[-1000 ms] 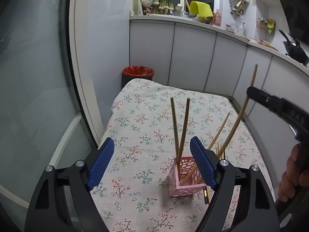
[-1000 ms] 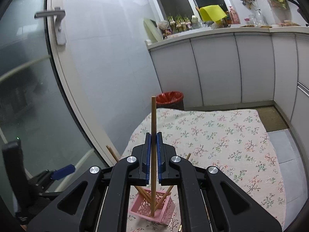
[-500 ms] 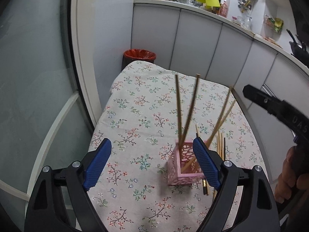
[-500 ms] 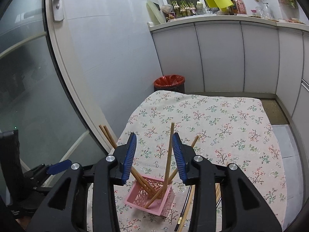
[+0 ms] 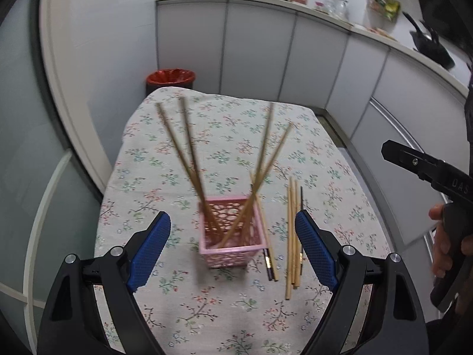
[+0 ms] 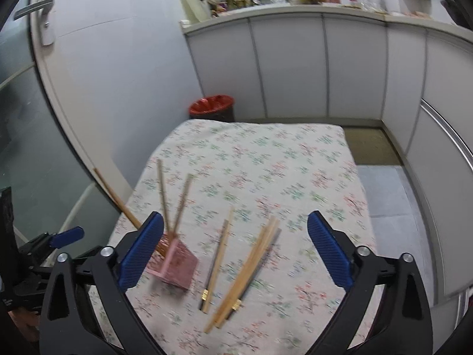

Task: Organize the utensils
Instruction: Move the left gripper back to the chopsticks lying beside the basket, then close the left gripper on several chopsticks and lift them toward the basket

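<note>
Right tool point(image 6: 235, 250) opening, its chopstick point(image 6: 182, 204) now in holder point(image 6: 174, 263)

Black tongs point(image 5: 233, 245) with blue textured pads point(image 5: 150, 248) and silver screws point(image 5: 71, 258).

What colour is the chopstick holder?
Pink, with cut-out lattice walls; the holder shows best in the left wrist view.

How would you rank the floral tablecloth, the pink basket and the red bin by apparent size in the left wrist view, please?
1. floral tablecloth, by far the largest.
2. pink basket.
3. red bin, slightly smaller in the picture, but it stands farther from the camera, so its true rank against the basket is unsure.
</note>
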A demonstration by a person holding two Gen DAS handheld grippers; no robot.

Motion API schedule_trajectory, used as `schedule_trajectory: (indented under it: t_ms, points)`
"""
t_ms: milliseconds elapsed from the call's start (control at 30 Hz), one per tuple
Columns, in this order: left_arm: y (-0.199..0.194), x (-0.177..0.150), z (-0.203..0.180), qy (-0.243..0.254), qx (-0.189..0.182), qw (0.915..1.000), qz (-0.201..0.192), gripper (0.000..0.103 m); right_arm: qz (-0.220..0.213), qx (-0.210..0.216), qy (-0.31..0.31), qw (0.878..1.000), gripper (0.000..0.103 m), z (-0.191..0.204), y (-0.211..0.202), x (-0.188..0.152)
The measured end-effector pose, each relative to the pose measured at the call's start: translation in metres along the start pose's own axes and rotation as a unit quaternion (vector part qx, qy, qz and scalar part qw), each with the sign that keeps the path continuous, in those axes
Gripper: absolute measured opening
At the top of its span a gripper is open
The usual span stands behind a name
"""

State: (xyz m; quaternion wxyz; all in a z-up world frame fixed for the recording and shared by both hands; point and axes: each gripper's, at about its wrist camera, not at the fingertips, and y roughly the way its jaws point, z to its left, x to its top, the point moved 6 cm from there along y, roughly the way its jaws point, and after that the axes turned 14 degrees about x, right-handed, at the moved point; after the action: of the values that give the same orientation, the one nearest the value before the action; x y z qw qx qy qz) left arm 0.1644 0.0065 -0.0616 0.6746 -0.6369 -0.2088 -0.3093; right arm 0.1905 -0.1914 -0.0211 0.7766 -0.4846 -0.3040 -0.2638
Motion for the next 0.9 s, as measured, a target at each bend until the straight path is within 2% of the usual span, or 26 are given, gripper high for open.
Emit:
schedule_trajectory:
  t_ms: [200,333,400,500,567,600,667,700,833,900]
  points:
    - [0.004,-0.004,-0.068,0.068,-0.021,0.9974,0.002,0.084,0.042,-0.057,0.054,0.996,0.096,-0.067,-0.011,-0.024]
    - [0.024,-0.009,-0.116,0.110,-0.014,0.9937,0.018,0.083,0.098,-0.083,0.077,0.989,0.096,-0.101,-0.006,-0.050]
    - [0.038,-0.009,-0.137,0.129,-0.009,0.9912,0.027,0.078,0.112,-0.095,0.082,0.986,0.096,-0.117,-0.006,-0.060]
    - [0.063,-0.008,-0.158,0.138,-0.007,0.9890,0.052,0.062,0.120,-0.100,0.096,0.983,0.096,-0.138,-0.008,-0.069]
    - [0.089,-0.006,-0.164,0.130,-0.007,0.9882,0.081,0.047,0.123,-0.101,0.107,0.981,0.096,-0.148,-0.007,-0.075]
    - [0.101,-0.007,-0.166,0.124,-0.007,0.9876,0.096,0.044,0.125,-0.100,0.112,0.981,0.096,-0.153,-0.006,-0.077]
    - [0.126,-0.007,-0.169,0.113,-0.005,0.9862,0.121,0.030,0.128,-0.097,0.120,0.980,0.096,-0.159,-0.005,-0.079]
    - [0.140,-0.007,-0.168,0.107,-0.003,0.9856,0.130,0.029,0.129,-0.095,0.124,0.979,0.096,-0.162,-0.003,-0.080]
    - [0.179,-0.004,-0.167,0.074,-0.003,0.9862,0.148,0.013,0.134,-0.089,0.130,0.978,0.096,-0.168,0.004,-0.082]
    - [0.195,-0.003,-0.165,0.061,0.006,0.9864,0.152,0.009,0.138,-0.091,0.125,0.978,0.096,-0.170,0.006,-0.082]
